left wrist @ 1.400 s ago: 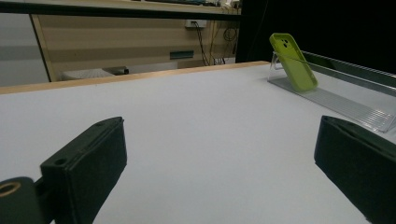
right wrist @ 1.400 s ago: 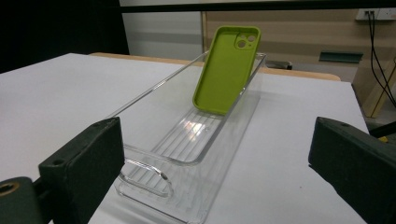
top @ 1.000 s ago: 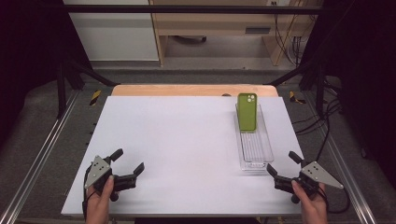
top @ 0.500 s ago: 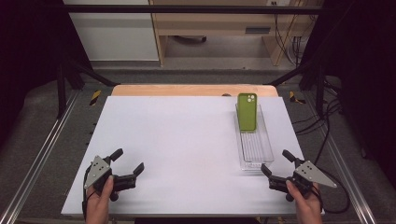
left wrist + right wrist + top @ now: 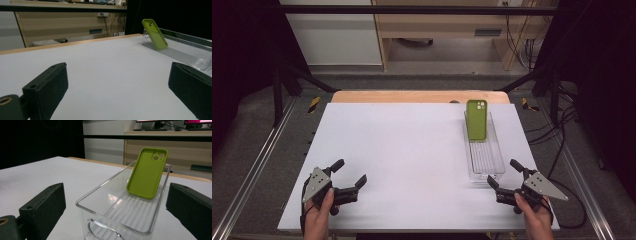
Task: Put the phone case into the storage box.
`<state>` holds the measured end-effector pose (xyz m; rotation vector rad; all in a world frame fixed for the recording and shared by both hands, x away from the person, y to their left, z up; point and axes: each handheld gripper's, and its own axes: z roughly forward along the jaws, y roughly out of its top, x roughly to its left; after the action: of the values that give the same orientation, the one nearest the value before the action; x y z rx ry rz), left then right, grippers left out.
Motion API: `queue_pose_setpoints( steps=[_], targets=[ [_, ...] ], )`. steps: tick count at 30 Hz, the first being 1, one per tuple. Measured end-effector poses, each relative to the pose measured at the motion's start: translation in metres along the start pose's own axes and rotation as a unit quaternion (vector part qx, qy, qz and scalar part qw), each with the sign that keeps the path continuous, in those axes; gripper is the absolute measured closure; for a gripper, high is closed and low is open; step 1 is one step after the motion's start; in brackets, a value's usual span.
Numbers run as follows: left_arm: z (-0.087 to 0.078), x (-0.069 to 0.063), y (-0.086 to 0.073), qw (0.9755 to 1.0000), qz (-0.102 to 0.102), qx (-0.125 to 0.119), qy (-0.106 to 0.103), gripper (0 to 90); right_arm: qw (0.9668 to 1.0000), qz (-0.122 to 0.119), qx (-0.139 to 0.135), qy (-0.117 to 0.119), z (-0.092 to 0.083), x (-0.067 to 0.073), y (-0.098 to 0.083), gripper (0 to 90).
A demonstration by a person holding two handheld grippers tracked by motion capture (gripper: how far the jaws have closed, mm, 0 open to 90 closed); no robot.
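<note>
A green phone case (image 5: pixel 476 119) (image 5: pixel 147 172) (image 5: pixel 155 34) leans tilted against the far end wall of a long clear plastic bin (image 5: pixel 492 169) (image 5: pixel 100 197) (image 5: pixel 190 58) on the right of the white table. My right gripper (image 5: pixel 508 174) (image 5: pixel 117 220) is open just short of the bin's near end, nothing between its jaws. At the table's front left my left gripper (image 5: pixel 349 173) (image 5: pixel 120 100) is open too, holding nothing, far from the bin.
The white tabletop (image 5: pixel 402 150) has a wooden strip (image 5: pixel 412 96) along its far edge. Metal frame rails (image 5: pixel 257 160) run down both sides. Cables (image 5: pixel 562 140) lie on the floor to the right.
The right gripper has moved left and forward, closer to the bin's near end. The left gripper has stayed put.
</note>
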<state>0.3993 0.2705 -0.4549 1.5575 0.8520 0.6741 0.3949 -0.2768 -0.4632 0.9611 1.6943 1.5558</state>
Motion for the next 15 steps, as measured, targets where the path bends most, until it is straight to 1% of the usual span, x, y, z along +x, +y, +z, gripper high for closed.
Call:
queue_pose_setpoints(
  steps=[2,8,10,15],
  targets=[
    [0.000,0.000,0.000,1.0000,0.001,-0.002,-0.001,2.2,1.0000,0.000,-0.008,0.001,0.003,0.001,0.001,2.9],
    [-0.001,0.001,0.001,1.0000,0.000,-0.005,-0.001,2.2,0.9998,0.000,-0.018,0.003,0.014,0.005,0.005,3.1],
    [-0.001,0.001,0.001,1.0000,-0.001,-0.006,-0.002,2.1,0.9998,0.003,-0.020,0.003,0.017,0.007,0.006,3.2],
    [-0.001,0.000,0.001,1.0000,0.001,-0.008,-0.003,2.2,0.9999,-0.009,-0.013,0.002,0.022,0.009,0.005,3.5]
  ],
)
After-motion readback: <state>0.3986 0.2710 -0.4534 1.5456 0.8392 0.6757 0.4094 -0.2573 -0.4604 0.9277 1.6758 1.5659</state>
